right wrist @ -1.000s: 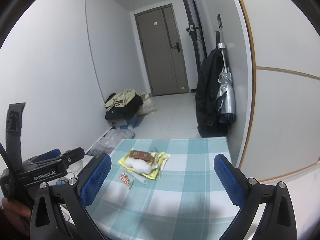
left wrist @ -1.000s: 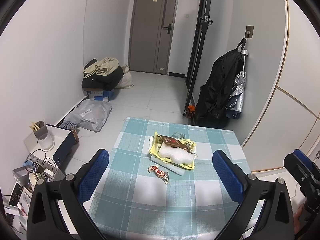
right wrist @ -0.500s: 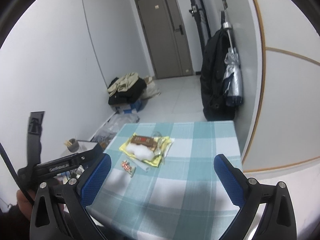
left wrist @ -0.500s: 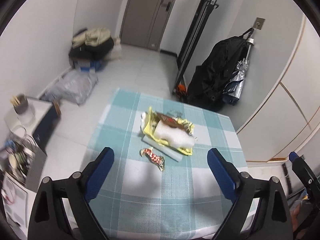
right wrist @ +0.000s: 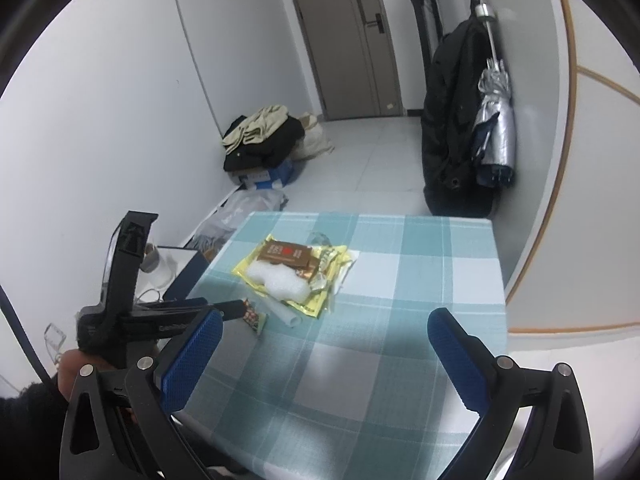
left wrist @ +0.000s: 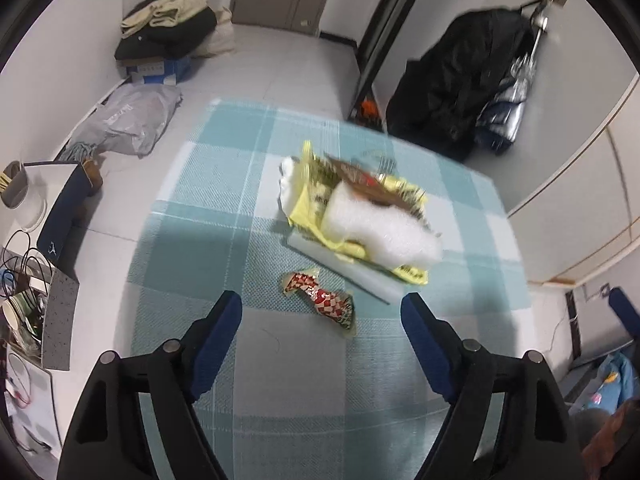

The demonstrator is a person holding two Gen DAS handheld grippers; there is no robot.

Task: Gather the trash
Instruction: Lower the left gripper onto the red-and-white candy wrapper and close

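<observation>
Approach step. Left gripper jaws apart, just been narrowing, nothing between them, poised above red checkered wrapper on near worktop. Right gripper spread, empty. Next: lower, straddle wrapper, pinch.

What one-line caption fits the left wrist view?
Left gripper, jaws closing but empty, descends toward a red checkered wrapper lying before a trash pile on the checked tablecloth.

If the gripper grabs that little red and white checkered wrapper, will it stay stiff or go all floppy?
Probably floppy: the red and white wrapper lies twisted and crinkled on the checked tablecloth, so it should bend and crumple between the fingers. It looks thin and empty, so likely very light. Its shiny film may slip or slide if pushed.
</observation>
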